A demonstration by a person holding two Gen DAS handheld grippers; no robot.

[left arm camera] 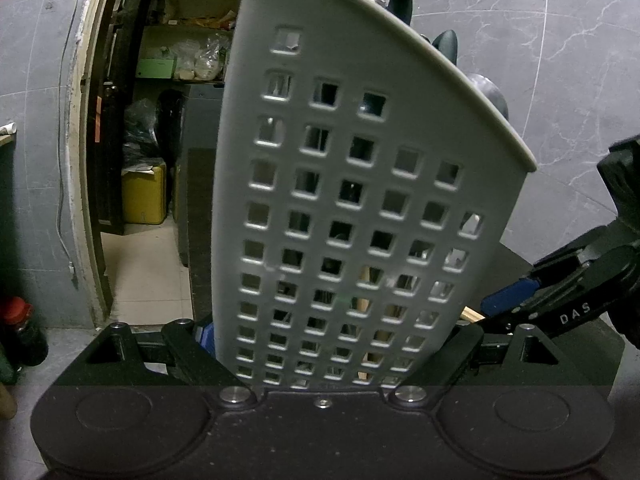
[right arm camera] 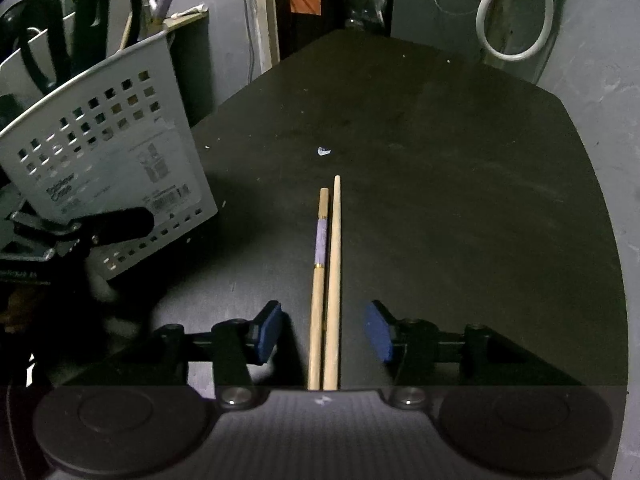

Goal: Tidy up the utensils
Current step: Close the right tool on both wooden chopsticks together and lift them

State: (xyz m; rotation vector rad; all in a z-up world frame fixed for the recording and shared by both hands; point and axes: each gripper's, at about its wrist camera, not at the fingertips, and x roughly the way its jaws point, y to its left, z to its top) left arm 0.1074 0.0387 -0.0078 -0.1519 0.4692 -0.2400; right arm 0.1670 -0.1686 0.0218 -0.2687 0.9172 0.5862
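Chopsticks (right arm camera: 326, 280): on tabletop (right arm camera: 440, 200), between your spread right tongs (right arm camera: 326, 330). Caddy (left arm camera: 352, 200): apparently pinched by left tongs (left arm camera: 332, 344). Next: grip, lift.

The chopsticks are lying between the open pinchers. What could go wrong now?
1. The two chopsticks lie unevenly, one reaching further; the right gripper, jaws open and not touching them, might catch only one.
2. The utensil caddy looks tilted in the left gripper; the scissors inside might slide.
3. The caddy is crowded, so chopsticks could jam going in.
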